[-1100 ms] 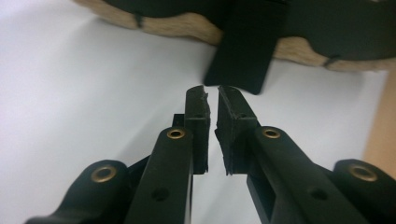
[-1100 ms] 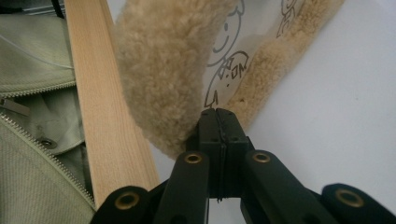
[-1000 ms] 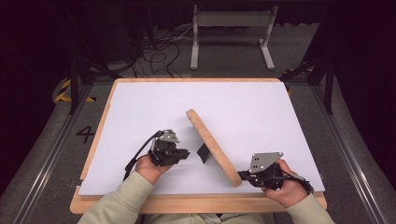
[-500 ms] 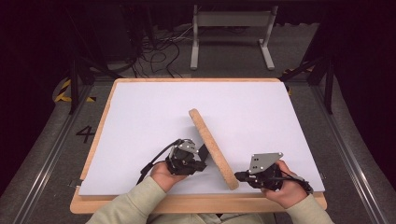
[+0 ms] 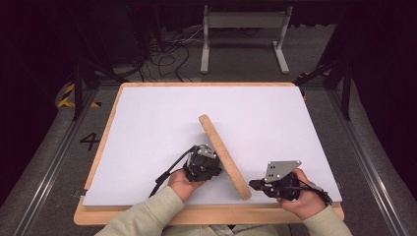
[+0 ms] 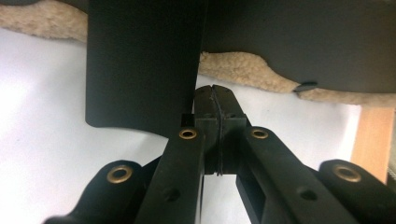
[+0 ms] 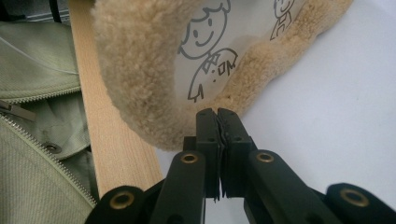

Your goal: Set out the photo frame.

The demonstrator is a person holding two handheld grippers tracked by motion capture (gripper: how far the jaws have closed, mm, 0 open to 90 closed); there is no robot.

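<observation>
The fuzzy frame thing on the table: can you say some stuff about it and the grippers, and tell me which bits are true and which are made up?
1. The fuzzy frame stands up on its edge. True.
2. Its front shows cartoon people. True.
3. The left gripper is wide open. False: its jaws are pressed together.
4. The frame's back is bright red. False: it is dark.
5. The right gripper sits at the frame's fluffy rim, jaws closed. True.
6. The frame lies on bare wood. False: it stands on the white table top.
</observation>
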